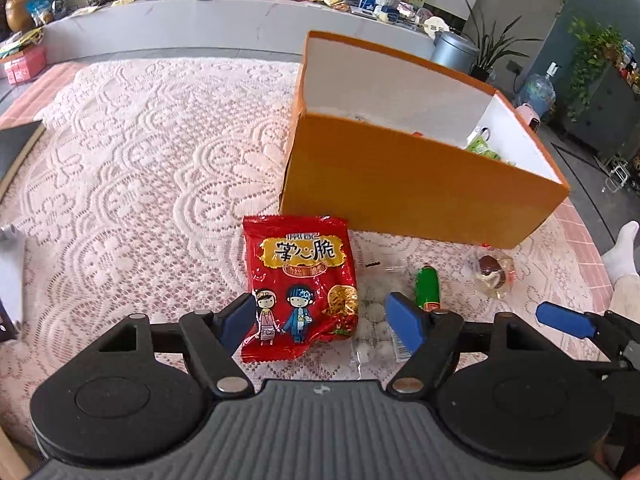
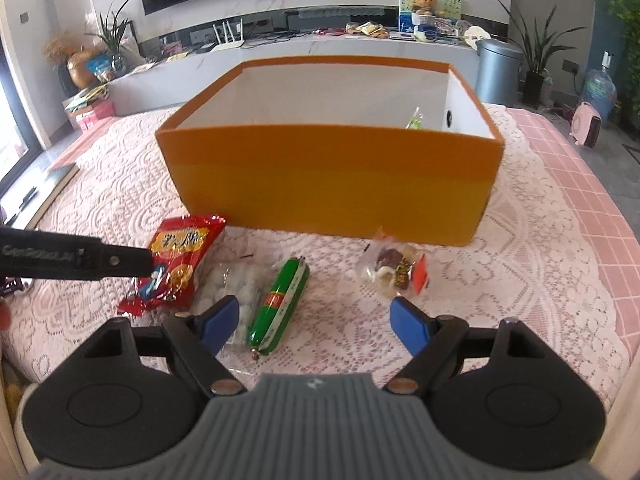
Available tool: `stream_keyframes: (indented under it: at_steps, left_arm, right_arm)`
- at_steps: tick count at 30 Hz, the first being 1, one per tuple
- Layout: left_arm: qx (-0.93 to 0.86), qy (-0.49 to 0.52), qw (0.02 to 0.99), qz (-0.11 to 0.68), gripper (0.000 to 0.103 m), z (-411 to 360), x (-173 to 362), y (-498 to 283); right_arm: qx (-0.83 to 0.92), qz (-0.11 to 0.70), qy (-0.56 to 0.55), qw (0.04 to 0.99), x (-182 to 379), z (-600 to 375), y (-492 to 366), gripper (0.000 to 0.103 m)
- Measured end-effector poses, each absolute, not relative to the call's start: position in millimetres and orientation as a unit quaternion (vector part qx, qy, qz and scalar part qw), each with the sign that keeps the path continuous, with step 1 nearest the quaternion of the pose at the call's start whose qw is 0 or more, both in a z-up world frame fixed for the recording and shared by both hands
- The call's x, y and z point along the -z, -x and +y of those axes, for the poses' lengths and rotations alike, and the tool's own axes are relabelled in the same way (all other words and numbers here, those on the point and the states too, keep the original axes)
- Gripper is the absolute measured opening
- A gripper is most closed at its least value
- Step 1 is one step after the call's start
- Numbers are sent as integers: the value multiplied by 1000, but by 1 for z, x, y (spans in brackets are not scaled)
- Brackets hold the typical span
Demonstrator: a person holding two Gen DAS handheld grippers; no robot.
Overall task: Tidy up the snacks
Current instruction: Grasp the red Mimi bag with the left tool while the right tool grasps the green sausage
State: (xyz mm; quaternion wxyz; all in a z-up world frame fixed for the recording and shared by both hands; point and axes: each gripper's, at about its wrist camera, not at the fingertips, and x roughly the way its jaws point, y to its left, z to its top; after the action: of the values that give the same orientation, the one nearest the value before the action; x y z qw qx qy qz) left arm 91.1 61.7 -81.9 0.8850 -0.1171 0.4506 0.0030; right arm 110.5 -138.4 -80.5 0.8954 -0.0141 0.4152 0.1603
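An orange box (image 1: 420,192) with a white inside stands on the lace-covered table; it also shows in the right wrist view (image 2: 332,188). A green packet (image 1: 486,148) lies inside it. In front of the box lie a red noodle-snack bag (image 1: 304,284), a clear bag of white pieces (image 1: 374,320), a green sausage stick (image 2: 280,304) and a clear bag of mixed candies (image 2: 394,270). My left gripper (image 1: 320,320) is open, its fingers on either side of the red bag's lower end. My right gripper (image 2: 314,320) is open, low over the sausage.
The lace cloth (image 1: 140,168) covers the table, with pink checked cloth (image 2: 580,184) at its right edge. A dark flat board (image 2: 52,188) lies at the left edge. A grey bin (image 2: 498,68) and plants stand beyond the table.
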Motion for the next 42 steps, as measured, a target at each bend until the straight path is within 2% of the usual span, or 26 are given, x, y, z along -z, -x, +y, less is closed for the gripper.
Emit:
stream_keyframes:
  at_steps: [15, 17, 23, 28, 29, 34, 37, 42]
  left_arm:
    - [-32, 132, 881, 453, 90, 62, 117, -109]
    - [-35, 132, 880, 456, 95, 62, 120, -110]
    - [-36, 131, 879, 457, 98, 61, 126, -114]
    - [-33, 128, 881, 455, 103, 59, 135, -120]
    - [-33, 126, 882, 453, 103, 59, 135, -120]
    - [-25, 121, 889, 440, 103, 58, 137, -120]
    - [-18, 122, 891, 437, 103, 63, 138, -123]
    - [-9, 116, 886, 448, 99, 68, 135, -127]
  right_arm:
    - [-173, 432, 20, 885, 105, -122, -124, 80]
    - [-174, 431, 20, 885, 107, -120, -126, 80]
    - [-173, 433, 18, 885, 115, -114, -133, 80]
    - [-169, 439, 14, 882, 123, -114, -137, 61]
    - [-168, 439, 12, 882, 125, -114, -139, 55]
    - [-177, 442, -1, 879, 129, -117, -142, 40]
    - [-186, 438, -2, 880, 128, -115, -142, 19]
    - [-177, 433, 5, 884, 128, -118, -143, 18]
